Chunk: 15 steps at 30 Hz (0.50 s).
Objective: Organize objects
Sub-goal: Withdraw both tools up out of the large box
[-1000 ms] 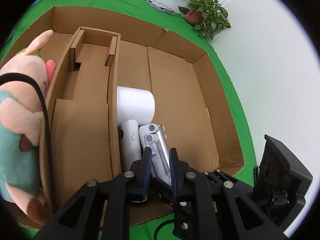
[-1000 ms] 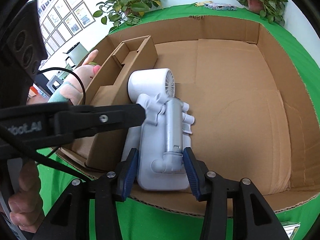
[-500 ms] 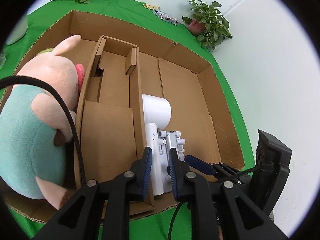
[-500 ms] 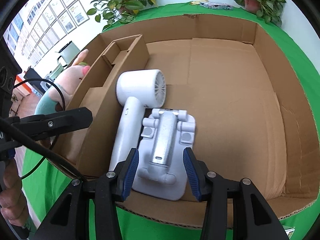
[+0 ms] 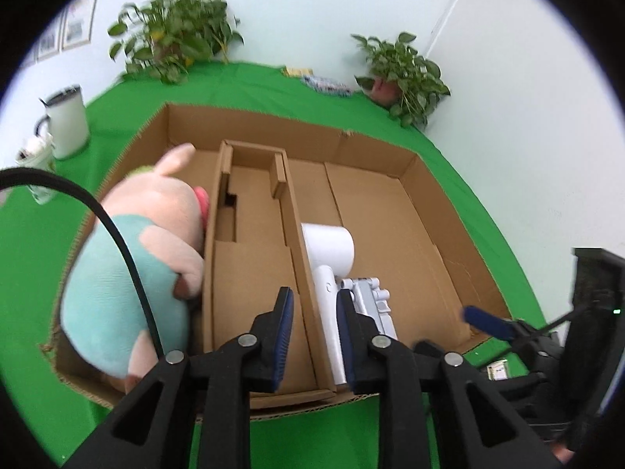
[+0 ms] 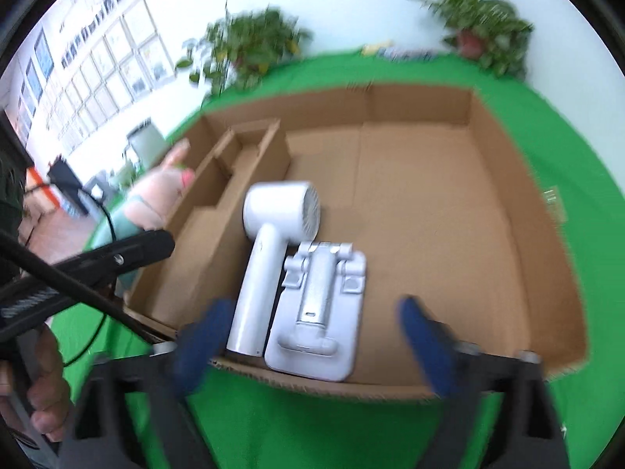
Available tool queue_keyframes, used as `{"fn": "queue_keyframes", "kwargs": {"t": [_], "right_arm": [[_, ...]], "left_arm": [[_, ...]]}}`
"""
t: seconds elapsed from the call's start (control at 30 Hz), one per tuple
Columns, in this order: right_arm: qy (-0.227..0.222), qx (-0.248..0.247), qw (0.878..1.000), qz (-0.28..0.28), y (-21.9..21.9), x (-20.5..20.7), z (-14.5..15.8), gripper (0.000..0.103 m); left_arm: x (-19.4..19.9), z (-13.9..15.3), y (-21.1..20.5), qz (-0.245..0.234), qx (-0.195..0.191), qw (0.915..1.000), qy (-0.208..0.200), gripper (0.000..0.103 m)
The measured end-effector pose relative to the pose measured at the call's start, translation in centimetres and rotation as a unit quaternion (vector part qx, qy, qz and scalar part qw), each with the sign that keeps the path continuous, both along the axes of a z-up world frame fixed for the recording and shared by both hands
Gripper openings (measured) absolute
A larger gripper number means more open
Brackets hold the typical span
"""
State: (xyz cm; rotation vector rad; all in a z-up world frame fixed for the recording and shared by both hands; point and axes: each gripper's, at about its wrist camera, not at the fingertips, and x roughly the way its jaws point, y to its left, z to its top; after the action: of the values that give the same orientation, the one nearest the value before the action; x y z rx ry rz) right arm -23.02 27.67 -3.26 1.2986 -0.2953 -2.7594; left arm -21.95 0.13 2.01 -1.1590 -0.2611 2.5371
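Observation:
A white hair dryer [image 5: 328, 250] [image 6: 279, 211] lies in the big shallow cardboard box [image 5: 273, 125] [image 6: 527, 215], against a cardboard insert [image 5: 250, 285] [image 6: 203, 234]. A grey-and-white folding stand [image 5: 369, 301] [image 6: 320, 305] lies flat beside the dryer's handle. My right gripper [image 6: 310, 312] hovers over the box's near edge. Its jaws are opening wide, blurred, and touch nothing; the stand lies below them. My left gripper [image 5: 313, 305] hangs above the insert's wall with its jaws opening a little and nothing gripped. A pink-and-teal plush toy [image 5: 129, 273] [image 6: 156, 195] fills the box's left strip.
The box sits on a green cloth [image 5: 39, 273]. Potted plants [image 5: 175, 39] [image 5: 402, 74] and small packets [image 5: 324, 84] stand at the back, a white kettle [image 5: 68, 121] at far left. A black cable [image 5: 117, 234] crosses the plush. A hand [image 6: 43, 391] holds the left gripper.
My right gripper let go of the stand, its jaws sprang wide and it drew back and up. My left gripper pulled back, tilted up, and its jaws parted slightly.

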Motion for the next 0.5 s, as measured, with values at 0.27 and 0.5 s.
{"fn": "queue_keyframes", "kwargs": {"t": [0.27,0.5], "right_arm": [[0.063,0.066,0.995,-0.037,-0.4,6.3,2.1,0.102],[0.106,0.084,0.989,-0.051,-1.2,11.1,3.2,0.102]], "left_arm": [[7.5,2.7,0.5,0.067,-0.078,0.9808,0.166,0.075],[11.3,3.4,1.6,0.078,-0.138,0.9659,0.205,0.076]]}}
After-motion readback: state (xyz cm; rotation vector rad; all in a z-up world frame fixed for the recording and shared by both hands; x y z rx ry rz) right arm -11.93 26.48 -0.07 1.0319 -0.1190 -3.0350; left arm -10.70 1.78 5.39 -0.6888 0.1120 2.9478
